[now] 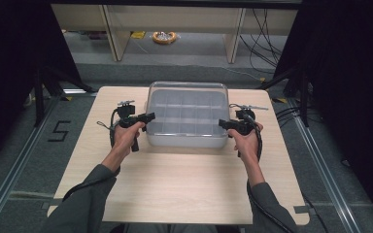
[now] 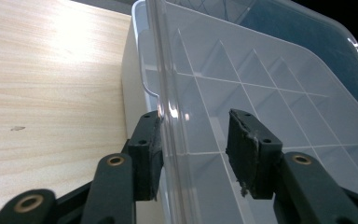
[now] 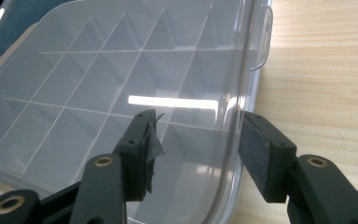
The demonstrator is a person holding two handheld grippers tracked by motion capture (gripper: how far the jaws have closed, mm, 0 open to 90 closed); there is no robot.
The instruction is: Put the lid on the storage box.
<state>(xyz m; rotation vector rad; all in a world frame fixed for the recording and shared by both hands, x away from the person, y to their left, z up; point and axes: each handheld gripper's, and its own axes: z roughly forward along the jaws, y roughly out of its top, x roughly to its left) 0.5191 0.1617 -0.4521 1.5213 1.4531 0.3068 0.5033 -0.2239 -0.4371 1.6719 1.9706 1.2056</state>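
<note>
Left gripper [image 1: 148, 116]: jaws part-spread, straddling the left edge of the clear lid [image 2: 270, 88]. In the left gripper view one pad [image 2: 151, 154] lies against the outer rim while the other stands apart over the lid's top, so nothing is pinched.
Right gripper [image 1: 222, 124]: jaws also spread, straddling the lid's right edge. In the right gripper view one pad [image 3: 254, 156] stands just clear of the rim and the other sits over the lid; no grip.
Hands: left hand [image 1: 126, 136] and right hand [image 1: 246, 141] are level with each other on opposite sides, likely so the lid stays flat when handled.
Lid: lies on the white box [image 1: 187, 141], roughly square to it. Whether it is snapped down, cannot tell.
Box: stands toward the far middle of the wooden table [image 1: 175, 184]. A grid of compartments shows through the lid; they look empty.
Step (judgement): either just let go of the lid, or about to clamp it.
Risk (judgement): clamping one side alone would tilt the lid.
</note>
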